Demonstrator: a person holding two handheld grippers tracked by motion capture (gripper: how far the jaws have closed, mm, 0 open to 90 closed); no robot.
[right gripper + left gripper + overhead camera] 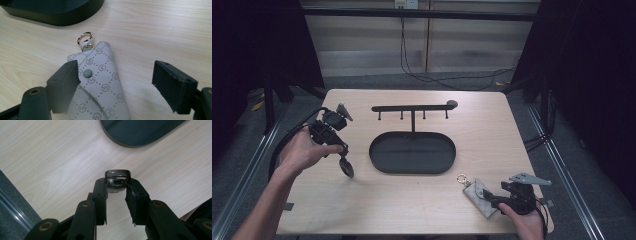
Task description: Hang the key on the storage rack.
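Observation:
My left gripper (343,155) hangs over the left side of the table, its jaws pointing down and shut on a dark glossy key fob (346,168). In the left gripper view the key fob (117,174) is pinched at the tips of the left gripper (116,185), above the bare wood. A grey patterned key pouch (478,195) with a gold ring lies flat near the front right. My right gripper (493,200) is open at its near end. In the right gripper view the key pouch (100,82) lies between the spread jaws of the right gripper (116,71); one jaw overlaps its edge and the other stands well clear.
A black oval tray (382,160) sits mid-table, with an upright post carrying a bar of several hooks (412,108) behind it. The tray's rim shows as tray (140,135) and tray (55,15). Cables run on the floor beyond the table's far edge.

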